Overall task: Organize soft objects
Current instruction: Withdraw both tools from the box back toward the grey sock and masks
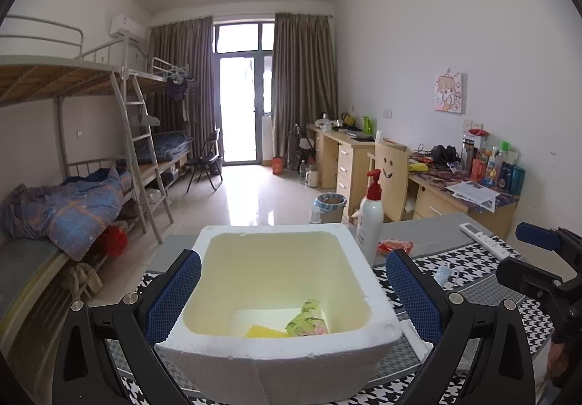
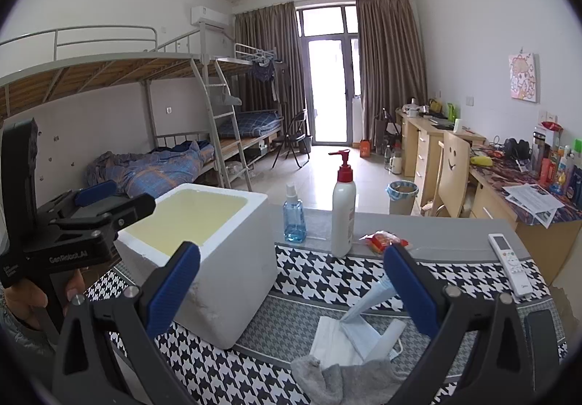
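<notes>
A white foam box (image 1: 276, 350) stands on the houndstooth cloth; it also shows in the right wrist view (image 2: 225, 259). Inside lie a green-yellow packet (image 1: 307, 321) and a yellow item (image 1: 263, 332). My left gripper (image 1: 293, 292) is open, its blue pads either side of the box without visibly squeezing it. My right gripper (image 2: 291, 281) is open and empty, above a white face mask (image 2: 360, 325) and a grey sock (image 2: 345, 379). A red snack packet (image 2: 383, 241) lies by the lotion bottle (image 2: 343, 212).
A blue spray bottle (image 2: 294, 219) stands beside the lotion bottle. A white remote (image 2: 509, 263) lies at the right of the table. Desks, a chair, a bin and bunk beds fill the room behind.
</notes>
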Motion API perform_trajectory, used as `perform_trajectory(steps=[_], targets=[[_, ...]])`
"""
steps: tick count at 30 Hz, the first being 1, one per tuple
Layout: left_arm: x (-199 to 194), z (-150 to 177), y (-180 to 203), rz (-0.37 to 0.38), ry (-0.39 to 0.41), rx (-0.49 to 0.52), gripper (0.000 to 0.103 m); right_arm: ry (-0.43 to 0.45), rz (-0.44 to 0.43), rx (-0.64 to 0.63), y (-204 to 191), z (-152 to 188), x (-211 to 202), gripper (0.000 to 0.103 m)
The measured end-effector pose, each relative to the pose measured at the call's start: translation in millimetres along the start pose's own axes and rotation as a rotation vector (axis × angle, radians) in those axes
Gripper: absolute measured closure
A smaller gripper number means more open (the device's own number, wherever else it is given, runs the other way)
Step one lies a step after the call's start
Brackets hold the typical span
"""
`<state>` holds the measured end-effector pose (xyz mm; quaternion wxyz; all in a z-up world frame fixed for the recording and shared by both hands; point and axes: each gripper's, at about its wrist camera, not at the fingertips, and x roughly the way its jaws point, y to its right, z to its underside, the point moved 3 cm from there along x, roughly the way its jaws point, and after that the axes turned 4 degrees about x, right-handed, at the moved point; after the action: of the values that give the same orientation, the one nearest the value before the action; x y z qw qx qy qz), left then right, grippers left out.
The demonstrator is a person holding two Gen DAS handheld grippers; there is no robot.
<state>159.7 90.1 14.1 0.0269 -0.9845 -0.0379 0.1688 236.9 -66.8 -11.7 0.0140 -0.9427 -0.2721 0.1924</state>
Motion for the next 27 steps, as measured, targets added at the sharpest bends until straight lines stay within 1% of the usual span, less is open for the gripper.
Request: perform_trajectory(steps=[12,17,24,27], targets=[[-28.0,-0.8,14.5,0.015,0.045,0.009,0.001,0.030,0.008,-0.003,6.4,2.5,-22.8,0.001],[-36.9,-0.9,26.4,0.028,0.062,0.022,0.001,0.040,0.014,-0.006,8.0,4.8,-32.0,0.001],[-43.9,5.9,37.6,0.043,0.066,0.027,0.001,0.059,0.018,-0.013,10.9,7.6,-45.2,0.001],[-47.3,9.0,46.6,0.061,0.067,0.040,0.001,0.061,0.020,-0.010,12.6,9.8,-49.4,0.001]])
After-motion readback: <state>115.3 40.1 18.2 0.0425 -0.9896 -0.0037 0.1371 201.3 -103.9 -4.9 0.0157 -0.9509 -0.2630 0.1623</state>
